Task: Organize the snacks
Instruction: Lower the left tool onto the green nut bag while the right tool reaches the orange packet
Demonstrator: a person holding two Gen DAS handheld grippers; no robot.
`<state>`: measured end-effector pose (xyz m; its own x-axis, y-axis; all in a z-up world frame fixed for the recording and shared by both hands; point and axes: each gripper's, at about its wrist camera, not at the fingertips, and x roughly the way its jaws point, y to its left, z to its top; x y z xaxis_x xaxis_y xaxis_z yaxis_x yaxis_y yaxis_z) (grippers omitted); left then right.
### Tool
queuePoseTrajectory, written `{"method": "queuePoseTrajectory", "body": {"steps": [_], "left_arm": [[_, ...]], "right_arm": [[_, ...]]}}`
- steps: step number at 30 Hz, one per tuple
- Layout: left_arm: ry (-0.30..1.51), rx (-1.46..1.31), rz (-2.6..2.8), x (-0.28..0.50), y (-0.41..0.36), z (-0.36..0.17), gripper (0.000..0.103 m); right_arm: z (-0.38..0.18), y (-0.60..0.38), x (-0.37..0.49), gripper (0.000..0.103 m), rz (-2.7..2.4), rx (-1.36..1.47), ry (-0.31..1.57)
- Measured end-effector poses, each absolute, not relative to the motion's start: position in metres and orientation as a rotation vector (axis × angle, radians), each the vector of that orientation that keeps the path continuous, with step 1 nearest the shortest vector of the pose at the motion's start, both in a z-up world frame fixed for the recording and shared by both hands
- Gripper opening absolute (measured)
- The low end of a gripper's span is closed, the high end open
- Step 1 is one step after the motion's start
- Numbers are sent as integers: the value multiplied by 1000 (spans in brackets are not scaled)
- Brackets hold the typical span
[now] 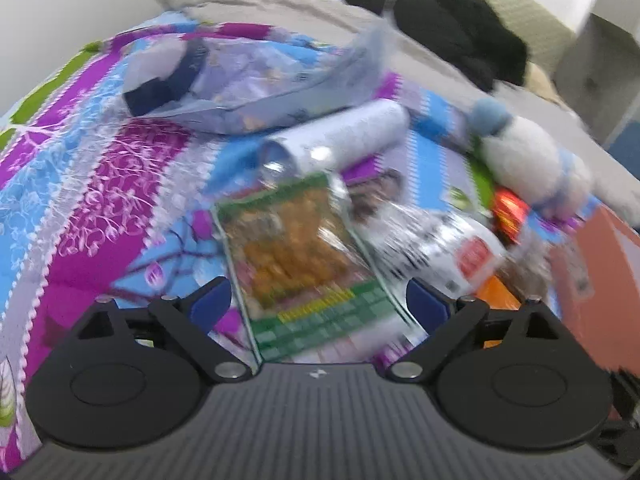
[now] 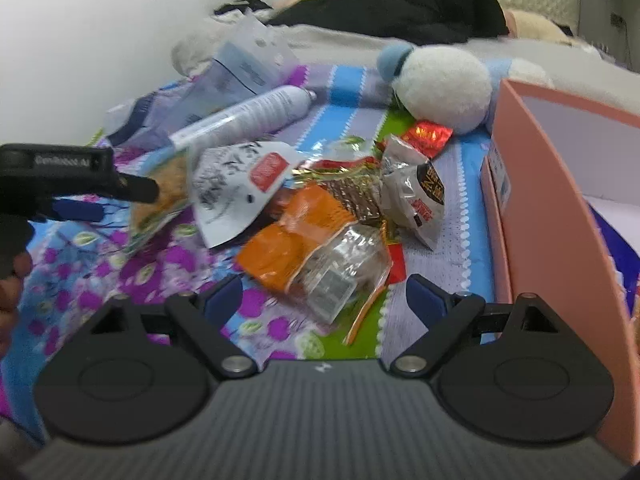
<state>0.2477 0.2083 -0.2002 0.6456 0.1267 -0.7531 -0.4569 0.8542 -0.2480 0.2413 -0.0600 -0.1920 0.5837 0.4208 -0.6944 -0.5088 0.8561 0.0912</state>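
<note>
I am holding both sets of jaws spread wide, and neither is gripping anything. My left gripper (image 1: pixel 318 306) is hanging over the green-bordered snack packet (image 1: pixel 304 268), whose near end is lying between my open jaws, not pinched. My right gripper (image 2: pixel 324 300) is pointing at the orange packet (image 2: pixel 288 240) and the clear wrapper (image 2: pixel 344 276) piled just ahead of its jaws. The pink box (image 2: pixel 560 208) is standing close beside my right jaw, its near wall almost alongside it; I am judging it to be where the snacks belong.

What is worrying me: the heap ahead is overlapping, with the white pouch (image 2: pixel 236 196), the silver packet (image 2: pixel 416 196) and the red wrapper (image 2: pixel 428 136) all touching or nearly so. Closing on the orange one, I am risking catching the clear wrapper too, or dragging neighbours across the patterned bedsheet (image 1: pixel 80 168). The soft sheet is giving under flat packets, so my pads may be sliding over the foil or bunching cloth instead. The spray can (image 1: pixel 340 136) beyond my left jaws could roll if nudged. The left view is blurred, so I am aiming poorly.
</note>
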Motion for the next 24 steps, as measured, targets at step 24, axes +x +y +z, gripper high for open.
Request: {"method": "queuePoseTrajectory", "body": {"steps": [24], "left_arm": [[923, -505, 410, 301, 239, -238, 99]], "right_arm": [[-224, -18, 280, 90, 559, -208, 889]]}}
